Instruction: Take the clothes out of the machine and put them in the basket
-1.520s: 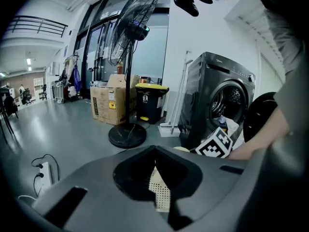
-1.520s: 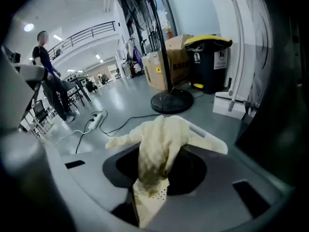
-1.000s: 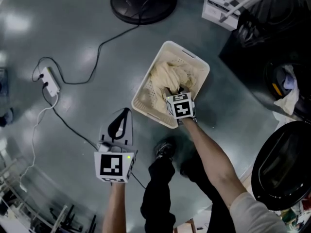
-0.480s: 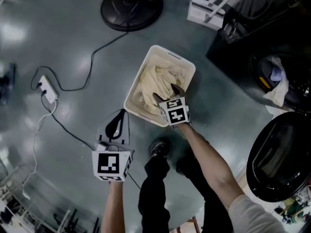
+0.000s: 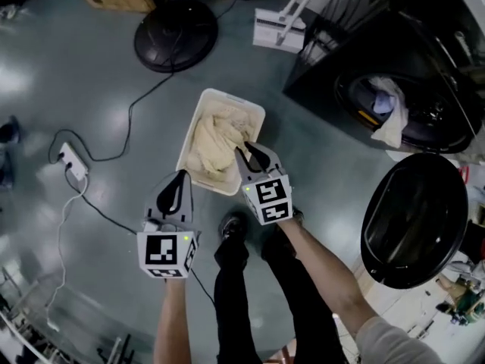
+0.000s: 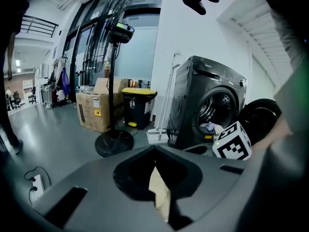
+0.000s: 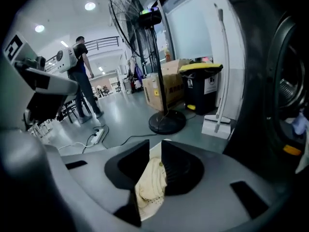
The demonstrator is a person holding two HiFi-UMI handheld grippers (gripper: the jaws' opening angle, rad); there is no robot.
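Now my right tool (image 7: 153, 144), jaws just closing, stands barely apart on nothing; my left tool (image 6: 155, 150) is pressed together. A pale, limp garment (image 5: 390, 120) hangs from the dark washing machine (image 5: 326, 67), far right. It looks light and soft, so I'd pinch a bunched fold.

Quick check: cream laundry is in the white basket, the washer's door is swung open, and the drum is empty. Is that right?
Not quite: the drum is not empty. The head view shows a pale garment hanging at its opening. The rest holds: the cream laundry lies in the white basket, and the washer's door is swung open.
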